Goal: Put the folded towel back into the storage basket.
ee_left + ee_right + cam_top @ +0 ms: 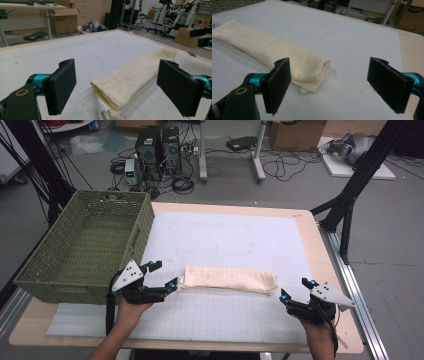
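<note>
We have both tools spread wide, nothing pinched: left gripper (161,276) just off the left end of the folded cream towel (227,279), right gripper (295,289) just off its right end. Towel lies flat on the white gridded mat (230,240); green wicker basket (82,242) beyond, far left

cloth (130,80) | near end cut off | bottom edge, left gripper view
</note>
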Available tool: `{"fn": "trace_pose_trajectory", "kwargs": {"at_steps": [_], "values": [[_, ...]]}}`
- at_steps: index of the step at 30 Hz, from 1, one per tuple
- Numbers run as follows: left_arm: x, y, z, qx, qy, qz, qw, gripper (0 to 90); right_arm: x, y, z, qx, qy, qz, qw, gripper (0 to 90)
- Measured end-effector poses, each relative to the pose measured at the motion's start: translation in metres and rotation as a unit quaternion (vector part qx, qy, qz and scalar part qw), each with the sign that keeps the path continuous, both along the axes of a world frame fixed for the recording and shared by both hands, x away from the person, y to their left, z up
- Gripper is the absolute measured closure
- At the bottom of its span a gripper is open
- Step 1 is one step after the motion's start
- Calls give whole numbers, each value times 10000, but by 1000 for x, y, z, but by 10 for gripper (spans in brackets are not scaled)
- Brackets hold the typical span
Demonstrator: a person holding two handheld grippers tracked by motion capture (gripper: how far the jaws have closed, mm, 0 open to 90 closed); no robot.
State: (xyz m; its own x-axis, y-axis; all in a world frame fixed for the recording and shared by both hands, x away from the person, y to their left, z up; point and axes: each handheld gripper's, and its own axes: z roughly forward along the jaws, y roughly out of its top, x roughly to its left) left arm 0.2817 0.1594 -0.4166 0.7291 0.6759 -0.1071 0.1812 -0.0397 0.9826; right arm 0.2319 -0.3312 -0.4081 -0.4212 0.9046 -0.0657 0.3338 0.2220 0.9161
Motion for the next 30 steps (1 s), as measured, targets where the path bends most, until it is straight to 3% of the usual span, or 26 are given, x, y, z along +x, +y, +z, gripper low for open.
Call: {"fn": "trace_pose_trajectory", "kwargs": {"at_steps": [5, 30], "values": [[-1, 0, 0, 42, -29, -9, 10000, 164, 3, 0, -2, 63, 180, 83, 9998, 181], [-1, -4, 2, 341, -8, 12, 9994, 165, 1, -1, 0, 82, 87, 45, 9999, 181]]}}
